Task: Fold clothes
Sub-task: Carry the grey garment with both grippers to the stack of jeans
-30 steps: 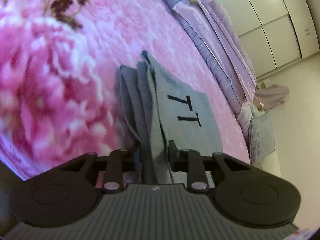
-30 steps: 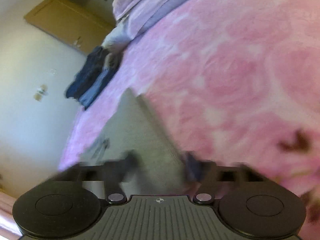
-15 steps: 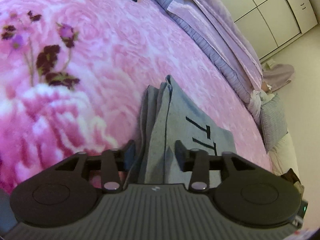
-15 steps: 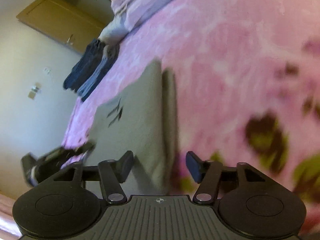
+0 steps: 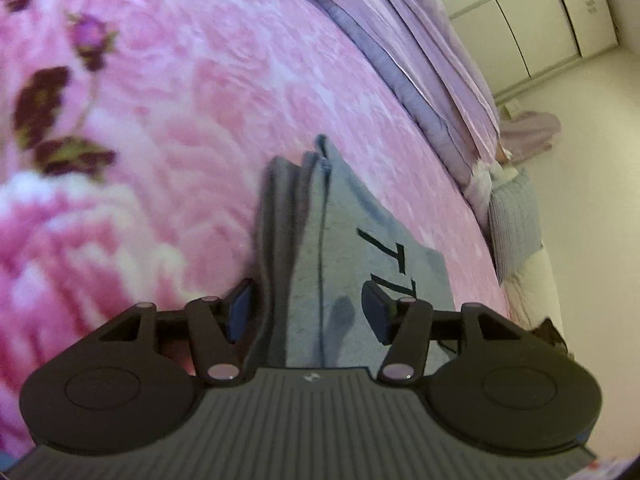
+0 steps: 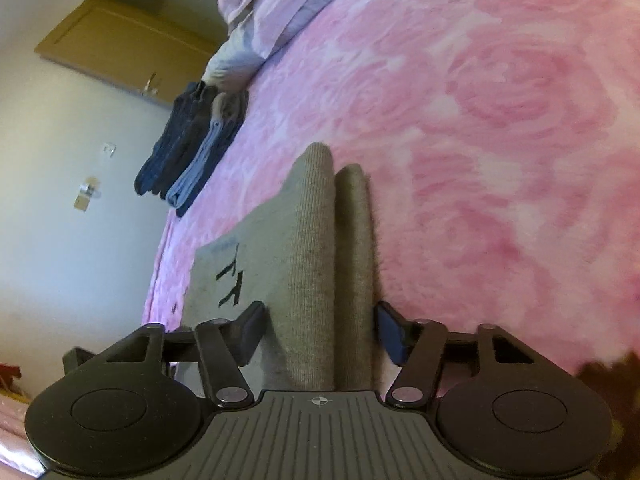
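The pink rose-print blanket (image 5: 224,92) is plush and deep-piled, covering the bed as one soft, yielding surface. On it lies the folded grey knit garment (image 5: 340,248), the landmark here: a flat rectangle with black "TT" lettering (image 6: 229,280) on top and several rolled, ribbed fold edges (image 6: 316,240) stacked along one long side. Beyond the garment, toward the lilac quilt (image 6: 276,4) at the bed's far edge, sits a stack of folded dark blue clothes (image 6: 188,152).

The left gripper (image 5: 306,312) has just been opening; its jaws stand moderately wide astride one end of the garment, clear of the cloth. The right gripper (image 6: 320,328) has just narrowed a little yet is also parted, pads flanking the ribbed fold edges at the other end without pressing them.

The risk, as I judge it: the knit is thick and springy, so the released layers may relax and splay apart. A finger (image 6: 390,332) drawn back close to the rolls could snag a rib and drag the stack askew, and the plush pile beneath offers little firm backing to hold it square.
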A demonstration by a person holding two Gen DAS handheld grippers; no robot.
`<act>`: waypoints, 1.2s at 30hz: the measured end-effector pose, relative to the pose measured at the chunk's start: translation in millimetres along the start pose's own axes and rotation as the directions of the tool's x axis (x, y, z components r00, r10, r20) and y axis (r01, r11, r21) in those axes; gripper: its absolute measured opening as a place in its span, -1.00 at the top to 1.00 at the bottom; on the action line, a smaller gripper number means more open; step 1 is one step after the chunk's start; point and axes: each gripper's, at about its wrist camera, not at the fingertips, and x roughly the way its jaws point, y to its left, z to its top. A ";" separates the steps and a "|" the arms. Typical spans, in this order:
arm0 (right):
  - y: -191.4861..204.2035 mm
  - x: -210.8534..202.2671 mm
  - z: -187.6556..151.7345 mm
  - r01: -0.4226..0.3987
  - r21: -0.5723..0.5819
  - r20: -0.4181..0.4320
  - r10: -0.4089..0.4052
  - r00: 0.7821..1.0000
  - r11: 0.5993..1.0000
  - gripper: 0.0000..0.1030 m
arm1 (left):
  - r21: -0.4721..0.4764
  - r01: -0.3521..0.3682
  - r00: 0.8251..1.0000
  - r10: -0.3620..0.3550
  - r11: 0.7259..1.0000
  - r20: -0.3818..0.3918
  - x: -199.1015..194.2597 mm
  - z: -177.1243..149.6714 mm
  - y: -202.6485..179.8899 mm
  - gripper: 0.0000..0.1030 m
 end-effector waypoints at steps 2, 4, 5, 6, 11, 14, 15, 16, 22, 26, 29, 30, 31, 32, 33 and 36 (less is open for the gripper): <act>-3.8 3.9 0.4 -0.024 0.021 0.000 0.024 1.000 1.000 0.11 | 0.027 0.010 1.000 -0.009 1.000 -0.012 6.8 1.0 -2.0 0.13; -5.3 6.5 -0.1 -0.042 0.021 0.003 0.042 0.999 0.999 0.17 | 0.050 0.019 1.000 -0.018 0.999 -0.019 10.6 -1.1 -1.7 0.20; -5.7 7.5 -1.0 -0.051 0.013 0.007 0.051 0.999 0.999 0.22 | 0.055 0.022 1.000 -0.021 0.998 -0.019 11.7 -1.8 -1.4 0.26; -6.7 8.1 -1.9 -0.060 0.005 0.011 0.059 0.998 0.998 0.25 | 0.059 0.027 0.999 -0.026 0.998 -0.019 12.6 -2.5 -1.1 0.28; -9.5 5.5 -6.0 -0.105 -0.013 0.032 0.105 0.994 0.994 0.38 | 0.067 0.023 1.000 -0.023 0.998 -0.003 14.4 -8.5 -6.8 0.55; -8.4 1.1 -5.6 -0.110 -0.007 0.026 0.110 0.994 0.994 0.40 | 0.054 -0.019 1.000 0.018 0.998 0.015 11.0 -12.0 -17.1 0.57; -6.5 0.0 -3.6 -0.102 -0.004 0.018 0.102 0.995 0.995 0.40 | 0.058 -0.039 0.999 0.038 0.998 0.017 9.8 -12.0 -22.3 0.58; -4.0 -0.8 -0.5 -0.093 0.002 0.009 0.093 0.996 0.996 0.42 | 0.057 -0.057 0.998 0.057 0.997 0.012 8.8 -10.5 -27.2 0.58; 46.1 -25.6 28.7 -0.034 0.013 -0.048 0.035 0.998 0.999 0.44 | -0.005 -0.116 0.993 0.116 0.993 0.005 -20.9 8.0 -68.0 0.61; 103.4 -44.2 63.8 -0.046 -0.021 -0.091 0.044 0.995 0.999 0.44 | -0.052 -0.119 0.990 0.123 0.992 0.066 -67.7 28.2 -109.1 0.61; 152.1 -52.2 96.5 -0.073 -0.045 -0.130 0.067 0.989 0.996 0.44 | -0.082 -0.128 0.983 0.137 0.988 0.119 -105.5 50.5 -137.0 0.61; 167.0 -51.3 105.8 -0.080 -0.053 -0.140 0.072 0.987 0.995 0.44 | -0.089 -0.131 0.980 0.142 0.987 0.138 -115.9 58.3 -144.2 0.61; 184.3 -49.3 116.3 -0.091 -0.068 -0.153 0.080 0.985 0.994 0.44 | -0.095 -0.132 0.976 0.146 0.987 0.162 -126.7 69.7 -151.5 0.61; 197.5 -44.4 123.5 -0.100 -0.078 -0.161 0.087 0.983 0.992 0.44 | -0.100 -0.131 0.972 0.148 0.986 0.180 -134.8 79.1 -153.9 0.61; 213.0 -37.9 133.3 -0.112 -0.090 -0.169 0.096 0.981 0.990 0.44 | -0.107 -0.131 0.969 0.150 0.986 0.196 -139.9 90.9 -155.5 0.61; 254.6 -3.6 158.7 -0.131 -0.130 -0.184 0.105 0.977 0.983 0.44 | -0.119 -0.132 0.958 0.158 0.984 0.241 -157.5 132.6 -148.1 0.61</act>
